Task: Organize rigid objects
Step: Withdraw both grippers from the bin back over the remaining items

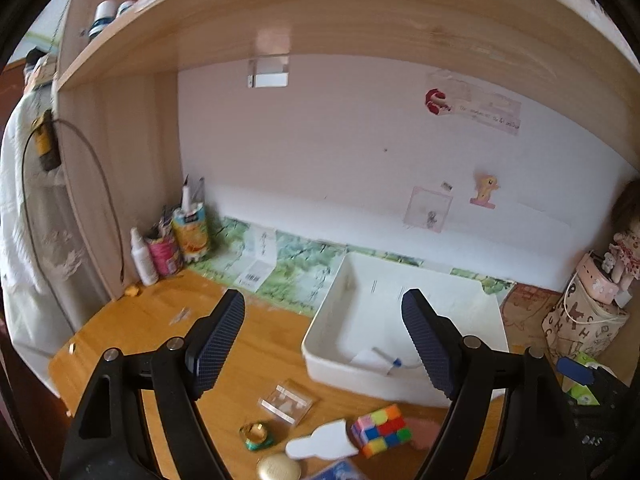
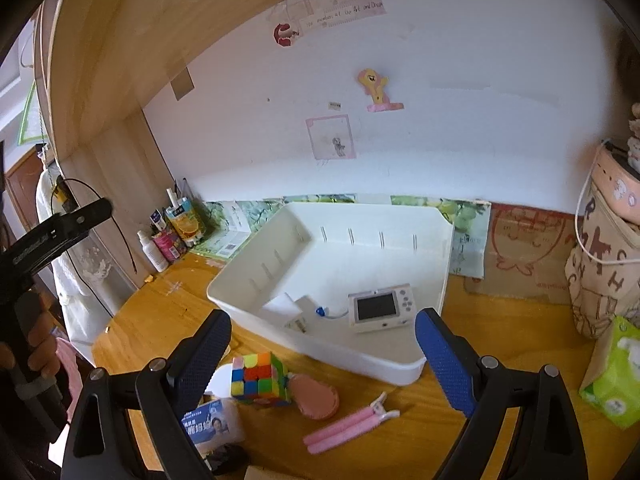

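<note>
A white tray (image 2: 436, 248) stands on the wooden desk and holds a small white camera (image 2: 380, 307) and a white charger with a cable (image 2: 298, 312). In front of it lie a colour cube (image 2: 258, 378), a pink round compact (image 2: 316, 396), pink clips (image 2: 348, 426) and a blue-and-white box (image 2: 212, 422). My right gripper (image 2: 324, 354) hangs open above these, nothing between its fingers. My left gripper (image 1: 324, 344) is open too, above the desk left of the tray (image 1: 320, 320). Below it lie the cube (image 1: 382, 430), a clear plastic case (image 1: 286, 400), a gold-green ring (image 1: 256, 434), a white flat piece (image 1: 320, 442) and a gold disc (image 1: 278, 470).
Bottles and cans (image 1: 172, 244) crowd the back left corner against the wooden side panel (image 1: 108, 184). A shelf (image 1: 320, 12) overhangs the desk. A patterned bag (image 2: 604, 264) and a green tissue pack (image 2: 616, 376) stand at the right. A hand (image 2: 36, 344) grips the left tool.
</note>
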Action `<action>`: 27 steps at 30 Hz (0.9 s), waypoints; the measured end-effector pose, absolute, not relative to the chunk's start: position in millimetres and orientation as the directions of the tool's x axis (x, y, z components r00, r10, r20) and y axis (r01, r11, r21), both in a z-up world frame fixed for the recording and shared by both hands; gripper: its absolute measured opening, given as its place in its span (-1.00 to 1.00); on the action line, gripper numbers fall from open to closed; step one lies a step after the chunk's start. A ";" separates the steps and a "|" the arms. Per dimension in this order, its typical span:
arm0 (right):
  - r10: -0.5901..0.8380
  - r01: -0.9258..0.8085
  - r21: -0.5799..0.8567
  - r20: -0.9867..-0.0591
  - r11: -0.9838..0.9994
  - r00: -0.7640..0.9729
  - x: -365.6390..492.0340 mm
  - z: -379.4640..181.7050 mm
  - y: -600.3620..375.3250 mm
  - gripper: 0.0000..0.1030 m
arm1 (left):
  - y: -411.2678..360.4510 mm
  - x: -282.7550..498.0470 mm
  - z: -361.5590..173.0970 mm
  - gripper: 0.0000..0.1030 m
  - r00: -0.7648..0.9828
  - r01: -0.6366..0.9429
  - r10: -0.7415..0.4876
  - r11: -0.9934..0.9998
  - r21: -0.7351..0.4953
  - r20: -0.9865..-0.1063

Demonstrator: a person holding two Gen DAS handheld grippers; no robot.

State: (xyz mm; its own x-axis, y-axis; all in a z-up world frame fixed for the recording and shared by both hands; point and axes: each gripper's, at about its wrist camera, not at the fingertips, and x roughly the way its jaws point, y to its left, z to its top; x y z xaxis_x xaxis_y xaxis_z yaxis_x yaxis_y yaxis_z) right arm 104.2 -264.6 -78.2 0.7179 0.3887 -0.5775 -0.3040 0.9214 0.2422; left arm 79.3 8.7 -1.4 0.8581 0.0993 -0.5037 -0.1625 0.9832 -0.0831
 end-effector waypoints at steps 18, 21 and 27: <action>0.371 -0.212 0.306 -0.709 0.928 0.600 68.4 -125.2 -261.6 0.83 | 34.6 43.8 -57.8 0.62 0.718 -0.218 0.069 0.967 -0.129 -0.693; 0.376 -0.201 0.319 -0.731 0.926 0.570 65.1 -135.2 -259.6 0.83 | 32.2 42.1 -71.5 0.62 0.675 -0.208 0.055 0.971 -0.119 -0.736; 0.390 -0.184 0.345 -0.773 0.920 0.501 57.7 -150.1 -252.7 0.83 | 28.0 41.6 -96.7 0.62 0.569 -0.189 -0.001 0.973 -0.132 -0.822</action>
